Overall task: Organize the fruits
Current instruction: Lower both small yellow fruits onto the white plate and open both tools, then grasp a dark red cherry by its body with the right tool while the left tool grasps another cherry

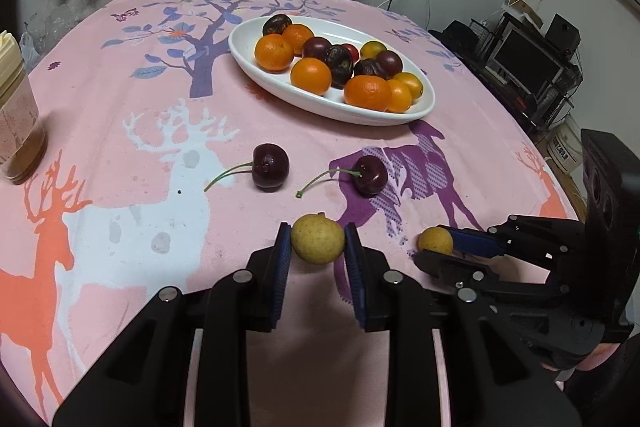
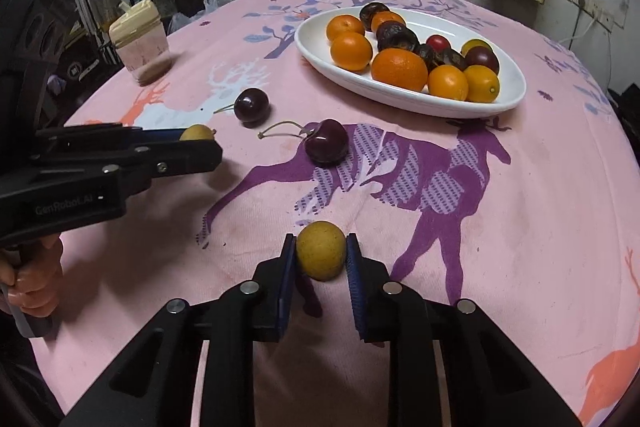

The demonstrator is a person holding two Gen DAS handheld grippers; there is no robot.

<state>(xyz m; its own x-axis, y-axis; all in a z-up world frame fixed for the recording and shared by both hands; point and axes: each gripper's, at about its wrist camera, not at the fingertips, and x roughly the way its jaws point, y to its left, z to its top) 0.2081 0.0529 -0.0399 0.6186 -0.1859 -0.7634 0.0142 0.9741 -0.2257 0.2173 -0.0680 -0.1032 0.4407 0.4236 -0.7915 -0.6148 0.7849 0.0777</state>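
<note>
The left gripper (image 1: 318,247) is clamped on a small round yellow-brown longan (image 1: 317,238), its blue pads pressed against both sides of the fruit. The right gripper (image 2: 321,259) is likewise closed tight on a second round yellow-brown longan (image 2: 321,255).

Well ahead of both sets of fingers sits a white oval ceramic dish (image 2: 460,107) on the pink deer-printed tablecloth (image 2: 520,227). It holds glossy orange citrus fruits (image 2: 399,69), wrinkled dark brown dates (image 1: 338,65), dark purple cherry tomatoes (image 1: 389,62), one small red one and a yellowish one.

Between the fingers and the dish, two dark red cherries with green stems (image 1: 270,167) lie on the cloth, apart from each other.

Far off to the left fingers' left stands a clear plastic jar with a cream lid (image 2: 140,43), with a brownish layer at its bottom.
</note>
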